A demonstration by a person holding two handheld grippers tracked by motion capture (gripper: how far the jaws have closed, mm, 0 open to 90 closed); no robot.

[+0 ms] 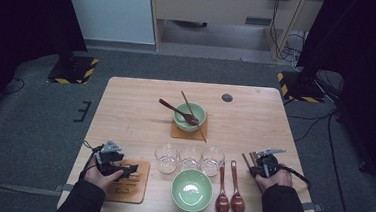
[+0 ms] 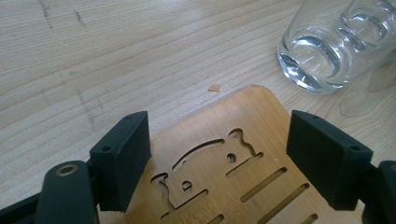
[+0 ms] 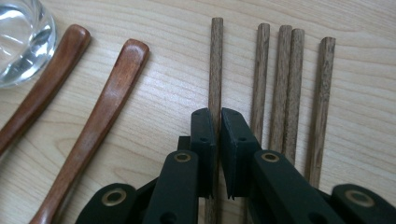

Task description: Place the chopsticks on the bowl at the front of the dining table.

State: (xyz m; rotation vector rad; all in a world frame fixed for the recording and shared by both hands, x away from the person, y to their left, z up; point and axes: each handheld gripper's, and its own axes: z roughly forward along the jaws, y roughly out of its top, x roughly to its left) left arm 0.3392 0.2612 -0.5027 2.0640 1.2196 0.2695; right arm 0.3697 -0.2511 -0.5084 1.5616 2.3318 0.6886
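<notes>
On the table's far side in the high view, one place is laid: far bowl (image 1: pixel 189 116) on its mat, spoon and chopstick in it. In the left gripper view, the left gripper (image 2: pixel 219 158) is held apart over the slotted mat (image 2: pixel 224 172). In the right gripper view, the right gripper (image 3: pixel 217 154) is clamped on the leftmost chopstick (image 3: pixel 215 60); the near setting is judged unfinished.

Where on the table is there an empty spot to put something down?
Bare wood lies on the table left of the far bowl and beyond the wooden trivet, and also right of that bowl, past the glasses. The near edge is crowded: near bowl, spoons, chopsticks.
</notes>
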